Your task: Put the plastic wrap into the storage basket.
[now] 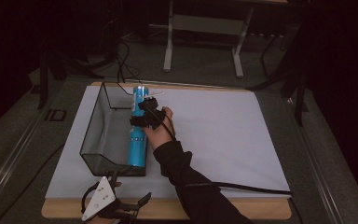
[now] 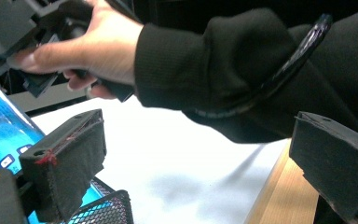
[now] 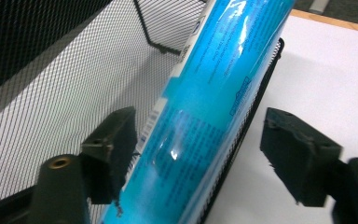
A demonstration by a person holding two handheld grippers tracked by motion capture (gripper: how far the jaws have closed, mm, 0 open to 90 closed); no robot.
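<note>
left gripper (image 1: 135, 205) idles at table edge (image 1: 242, 211).

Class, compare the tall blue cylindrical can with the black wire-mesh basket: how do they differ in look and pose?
The blue cylindrical can is solid, glossy and printed; the black wire-mesh basket is see-through and open-topped. The can is long and narrow, lying along the basket's right rim; the basket is wide and sits flat on the white sheet. Both lie lengthwise away from the person.
</note>
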